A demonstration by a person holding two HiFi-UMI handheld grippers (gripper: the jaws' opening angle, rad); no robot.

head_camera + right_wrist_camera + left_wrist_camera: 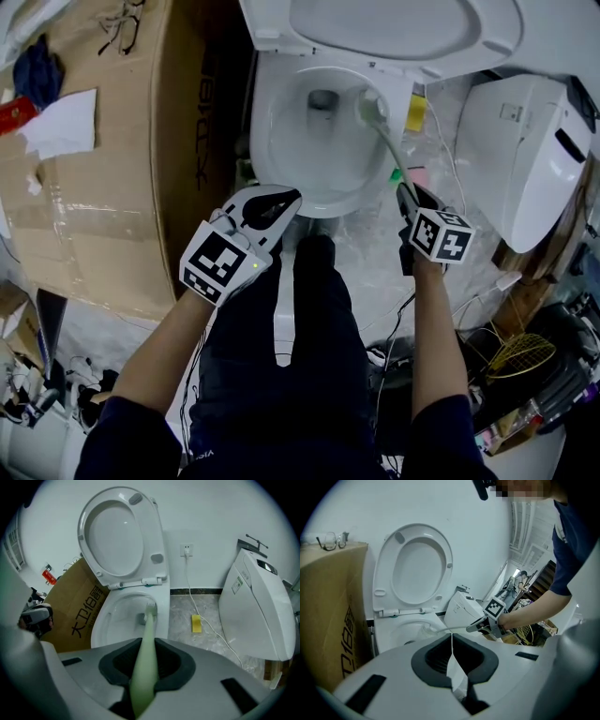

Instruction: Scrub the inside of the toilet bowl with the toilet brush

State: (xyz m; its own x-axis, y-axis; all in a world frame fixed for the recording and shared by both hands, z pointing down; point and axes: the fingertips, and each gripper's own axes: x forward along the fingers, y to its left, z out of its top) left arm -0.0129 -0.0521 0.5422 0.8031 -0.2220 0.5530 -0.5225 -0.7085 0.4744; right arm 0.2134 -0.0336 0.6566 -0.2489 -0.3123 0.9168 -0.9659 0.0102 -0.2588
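Observation:
The white toilet bowl (281, 159) stands open, seat and lid (403, 28) raised. A pale green toilet brush (386, 141) reaches from my right gripper (409, 199) into the bowl, its head (371, 105) at the bowl's right inner wall near the drain (323, 98). In the right gripper view the handle (143, 667) runs between the shut jaws to the bristles (150, 607). My left gripper (281, 202) hovers at the bowl's front rim, jaws closed, holding nothing; its view shows the bowl (401, 630) and the right gripper (480, 626) with the brush.
A large cardboard box (103, 159) stands left of the toilet. A detached white toilet seat unit (525, 150) leans at the right, with a yellow sponge (415, 112) and a white cable (450, 150) on the floor. Clutter lies at lower right (525, 356). The person's legs (309, 356) are below.

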